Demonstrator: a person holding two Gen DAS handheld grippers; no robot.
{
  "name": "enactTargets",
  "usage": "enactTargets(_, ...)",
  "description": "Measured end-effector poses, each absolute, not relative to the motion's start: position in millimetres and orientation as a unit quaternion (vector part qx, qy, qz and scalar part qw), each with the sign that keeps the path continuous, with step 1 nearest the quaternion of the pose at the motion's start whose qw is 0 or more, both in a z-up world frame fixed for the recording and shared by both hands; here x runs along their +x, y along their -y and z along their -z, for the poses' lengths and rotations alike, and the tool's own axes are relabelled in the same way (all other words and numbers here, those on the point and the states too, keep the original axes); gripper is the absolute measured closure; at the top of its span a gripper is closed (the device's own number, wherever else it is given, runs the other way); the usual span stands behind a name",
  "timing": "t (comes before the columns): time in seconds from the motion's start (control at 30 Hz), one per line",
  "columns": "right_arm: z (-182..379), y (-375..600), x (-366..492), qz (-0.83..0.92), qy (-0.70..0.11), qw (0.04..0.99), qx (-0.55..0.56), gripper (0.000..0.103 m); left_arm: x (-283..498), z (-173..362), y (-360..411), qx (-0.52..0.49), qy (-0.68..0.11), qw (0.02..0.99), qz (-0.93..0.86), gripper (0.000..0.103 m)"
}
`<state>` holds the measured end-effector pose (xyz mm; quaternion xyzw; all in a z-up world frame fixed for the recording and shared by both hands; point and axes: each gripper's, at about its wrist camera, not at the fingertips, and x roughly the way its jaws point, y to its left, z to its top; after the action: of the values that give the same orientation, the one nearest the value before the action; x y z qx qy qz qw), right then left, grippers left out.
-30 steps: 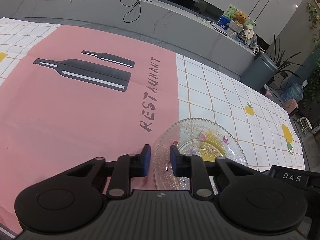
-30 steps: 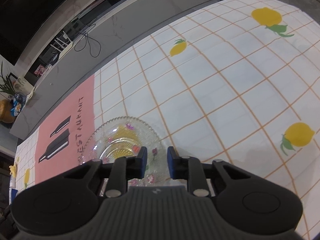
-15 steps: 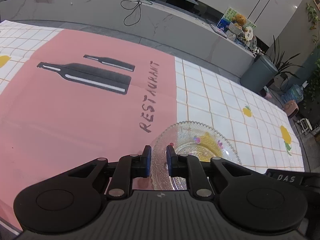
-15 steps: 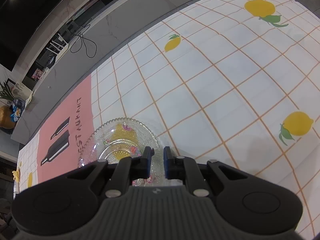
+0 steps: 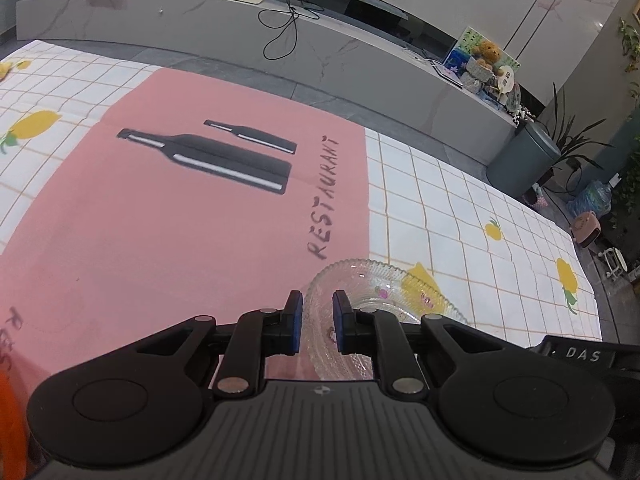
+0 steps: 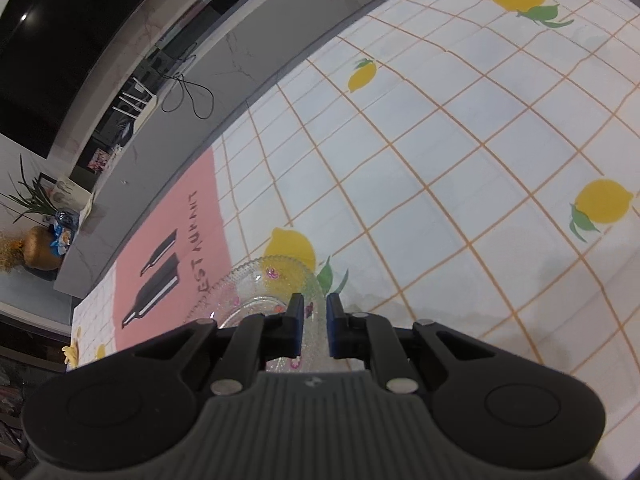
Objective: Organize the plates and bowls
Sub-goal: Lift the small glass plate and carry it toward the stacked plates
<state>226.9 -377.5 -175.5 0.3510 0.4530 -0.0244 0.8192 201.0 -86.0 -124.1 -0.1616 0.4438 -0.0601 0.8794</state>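
- While both grippers clamp opposite sides of its rim, the glass plate [image 5: 372, 292] is held just above the tabletop [image 5: 460, 208], tilted, at the seam between the pink placemat [image 5: 160, 220] and the lemon-check cloth [image 5: 480, 200].
- Left gripper [image 5: 318, 320]: jaws narrow, with the plate's beaded left rim pinched between the blue pads. The pads sit on the rim because the flat centre offers no edge to grasp.
- Right gripper [image 6: 312, 326]: jaws narrow and just closed further, with the plate's right rim between the pads. The glass plate [image 6: 272, 292] reaches forward and left of the fingers in this view.
- Reason for the two-sided hold, as a judgement: a wide, shallow glass plate tips easily in a single edge grip, so opposing grips balance it.
- Handling note: pressed glass is slick and brittle. Keep both pinches firm and move the two hands together, or the rim may twist out of one grip.
- Step in hand: likely the start of a carry. No stack, bowl or other plate is in view, so the destination cannot be told.
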Motion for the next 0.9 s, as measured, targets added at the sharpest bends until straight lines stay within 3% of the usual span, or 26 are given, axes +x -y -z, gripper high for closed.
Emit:
enactTargets(0.57, 156.3, 372.5, 154.0, 0.0, -0.422, 0.82, 0.387, 0.095, 141.1, 90.8, 75.7, -0.148, -0.418, 0.894, 0.07, 0.086)
enactTargets(0.9, 149.0, 360.2, 109.5, -0.008, -0.417, 0.829, 0.373, 0.095, 96.0, 98.3, 63.0, -0.14, -0.428, 0.891, 0.061, 0.086)
